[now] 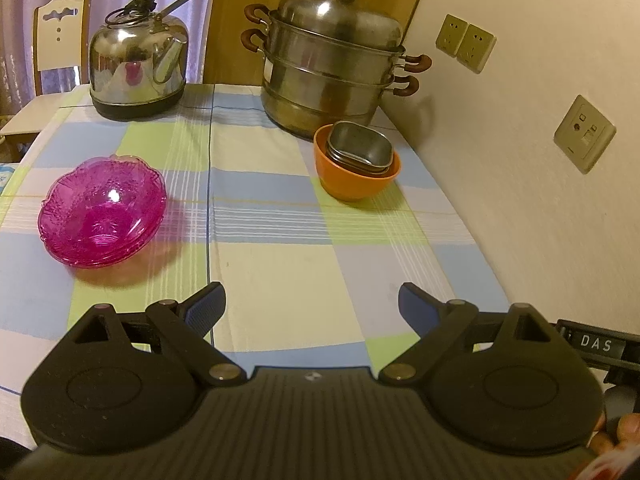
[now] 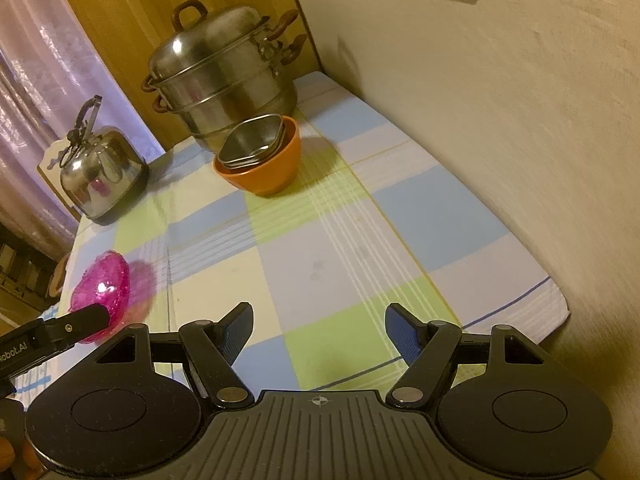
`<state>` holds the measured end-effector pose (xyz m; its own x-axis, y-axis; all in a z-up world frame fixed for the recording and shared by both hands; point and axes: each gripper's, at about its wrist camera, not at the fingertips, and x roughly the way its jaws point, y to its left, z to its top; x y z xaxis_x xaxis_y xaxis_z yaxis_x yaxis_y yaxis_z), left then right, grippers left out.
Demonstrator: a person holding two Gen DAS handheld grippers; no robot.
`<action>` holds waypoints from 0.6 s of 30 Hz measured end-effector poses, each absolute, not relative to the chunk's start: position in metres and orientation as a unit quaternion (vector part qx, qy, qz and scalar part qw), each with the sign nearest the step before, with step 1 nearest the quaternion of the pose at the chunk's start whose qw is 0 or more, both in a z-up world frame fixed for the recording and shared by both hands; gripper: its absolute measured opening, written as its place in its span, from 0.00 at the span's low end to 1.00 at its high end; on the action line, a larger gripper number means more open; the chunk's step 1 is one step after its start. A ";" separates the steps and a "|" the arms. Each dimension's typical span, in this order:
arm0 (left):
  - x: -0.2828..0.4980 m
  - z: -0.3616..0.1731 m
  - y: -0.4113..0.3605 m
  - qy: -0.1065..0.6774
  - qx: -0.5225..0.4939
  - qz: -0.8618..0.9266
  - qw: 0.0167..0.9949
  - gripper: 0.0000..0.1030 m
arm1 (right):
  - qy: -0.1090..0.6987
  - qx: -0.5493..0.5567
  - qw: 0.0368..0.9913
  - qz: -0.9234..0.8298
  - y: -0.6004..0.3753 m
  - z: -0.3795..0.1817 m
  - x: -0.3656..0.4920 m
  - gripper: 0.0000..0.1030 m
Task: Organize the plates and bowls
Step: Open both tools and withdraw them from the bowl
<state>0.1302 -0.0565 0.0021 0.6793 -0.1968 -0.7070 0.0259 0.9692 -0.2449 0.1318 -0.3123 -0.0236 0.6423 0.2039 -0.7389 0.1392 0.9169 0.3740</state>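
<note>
A stack of pink translucent bowls (image 1: 102,212) sits on the checked tablecloth at the left; in the right wrist view the pink bowls (image 2: 102,292) lie far left, partly behind the other gripper's body. An orange bowl (image 1: 352,176) with square steel dishes (image 1: 360,148) nested in it stands in front of the steamer; the same orange bowl (image 2: 264,168) and steel dishes (image 2: 252,140) show in the right wrist view. My left gripper (image 1: 312,308) is open over bare cloth, nothing between its fingers. My right gripper (image 2: 319,330) is open too, also holding nothing.
A steel tiered steamer pot (image 1: 332,64) and a kettle (image 1: 138,68) stand at the back of the table (image 1: 260,240). A wall (image 1: 540,160) with sockets runs along the right edge. A chair (image 1: 60,36) is beyond the far left corner.
</note>
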 end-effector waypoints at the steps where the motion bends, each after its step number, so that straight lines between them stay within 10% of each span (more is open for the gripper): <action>1: 0.132 0.001 -0.057 0.396 -0.108 -0.062 0.910 0.89 | 0.423 0.203 0.883 0.018 -0.313 -0.024 0.133 0.71; 18: 0.201 -0.012 -0.058 0.398 -0.114 -0.084 0.906 0.89 | 0.424 0.179 0.888 0.002 -0.322 -0.034 0.182 0.71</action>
<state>0.2007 -0.0576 -0.0121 0.6686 -0.2424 -0.7030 0.0613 0.9601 -0.2727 0.1816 -0.3219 -0.0342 0.6397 0.1557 -0.7527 0.1487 0.9357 0.3199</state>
